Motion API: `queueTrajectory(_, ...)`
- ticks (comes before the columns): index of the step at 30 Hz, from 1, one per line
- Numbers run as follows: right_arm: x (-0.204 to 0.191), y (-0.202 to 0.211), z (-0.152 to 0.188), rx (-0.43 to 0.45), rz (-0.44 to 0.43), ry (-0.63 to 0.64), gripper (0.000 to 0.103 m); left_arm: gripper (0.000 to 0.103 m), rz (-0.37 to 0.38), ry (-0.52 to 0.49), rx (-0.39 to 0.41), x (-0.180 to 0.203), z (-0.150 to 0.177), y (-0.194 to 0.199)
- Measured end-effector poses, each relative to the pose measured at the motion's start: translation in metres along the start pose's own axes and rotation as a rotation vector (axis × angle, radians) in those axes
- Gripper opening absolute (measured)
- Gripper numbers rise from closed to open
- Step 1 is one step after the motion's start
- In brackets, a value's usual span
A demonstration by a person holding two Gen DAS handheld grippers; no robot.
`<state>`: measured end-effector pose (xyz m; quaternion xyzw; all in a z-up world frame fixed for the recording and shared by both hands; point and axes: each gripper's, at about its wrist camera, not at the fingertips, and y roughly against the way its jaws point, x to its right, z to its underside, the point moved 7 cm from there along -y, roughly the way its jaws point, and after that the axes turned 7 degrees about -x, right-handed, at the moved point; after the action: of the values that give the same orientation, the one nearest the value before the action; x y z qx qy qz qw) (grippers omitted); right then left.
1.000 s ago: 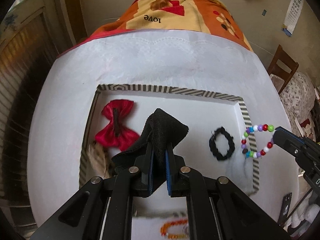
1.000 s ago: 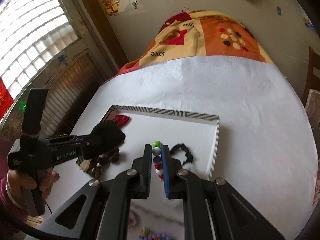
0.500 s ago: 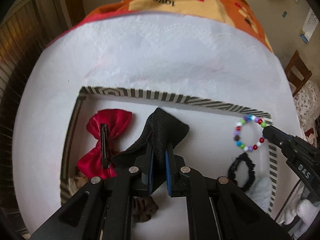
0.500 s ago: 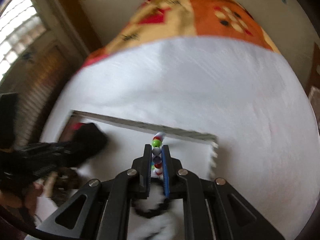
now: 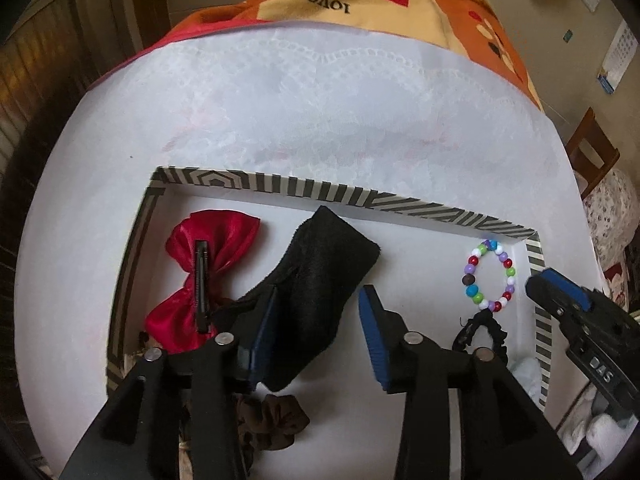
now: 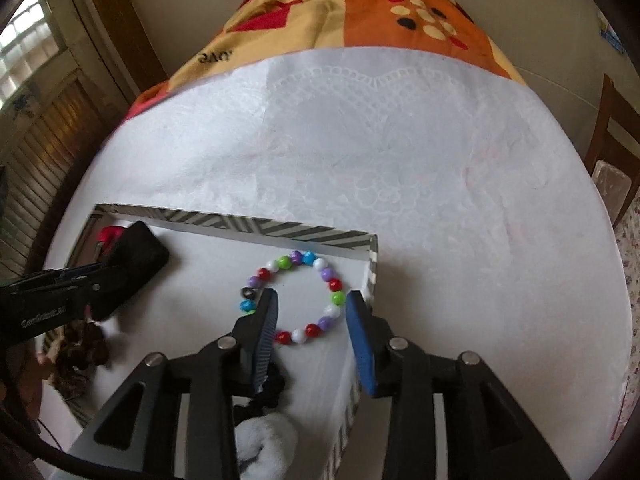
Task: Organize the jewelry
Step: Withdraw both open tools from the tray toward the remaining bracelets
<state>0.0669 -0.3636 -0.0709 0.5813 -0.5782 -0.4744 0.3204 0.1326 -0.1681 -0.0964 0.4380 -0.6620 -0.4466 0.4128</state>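
A bracelet of round plastic beads in red, white, green, purple and blue point(image 6: 295, 298) lay flat as an open ring on the white floor of a shallow rectangular tray with a black-and-white striped rim point(image 6: 280, 230), close to the tray's far right corner. The right gripper point(image 6: 312, 316) stood over it with its blue-padded fingers spread apart, one on either side of the ring's near half, and held nothing. In the left wrist view the same bracelet point(image 5: 489, 276) sat just inside the striped rim point(image 5: 304, 192), and the right gripper point(image 5: 558, 290) reached in over the right-hand rim.

Toward the middle of the tray a black fuzzy fabric piece point(image 5: 320, 280) lay between the parted fingers of the left gripper point(image 5: 320, 322). Its left edge lay against the left finger while the right finger stood clear of it, so that gripper was open too. A red satin bow with a black metal clip across its middle point(image 5: 204, 276) lay just to the left of the black fabric, near the tray's left wall. A thin black ruffled hair tie point(image 5: 482, 334) lay just below the bracelet, touching its nearest beads. A dark brown scrunchie point(image 5: 272, 420) showed under the left gripper's body, and something white and fluffy point(image 6: 266, 446) lay at the tray's near right. The tray rested on a white lace-patterned tablecloth point(image 6: 400, 152) spread over an orange and yellow printed cloth point(image 6: 360, 12).
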Motion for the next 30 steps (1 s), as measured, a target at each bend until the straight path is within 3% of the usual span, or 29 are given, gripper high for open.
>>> queueTrajectory(15, -0.033, 0.046, 0.036, 0.041, -0.024, 0.013, 0.048, 0.023, -0.051, 0.000, 0.065, -0.006, 0.032, 0.055)
queueTrajectory(30, -0.050, 0.112, 0.121, 0.103, -0.052, 0.003, 0.057, 0.023, -0.115, -0.014, 0.102, 0.001, 0.129, 0.093)
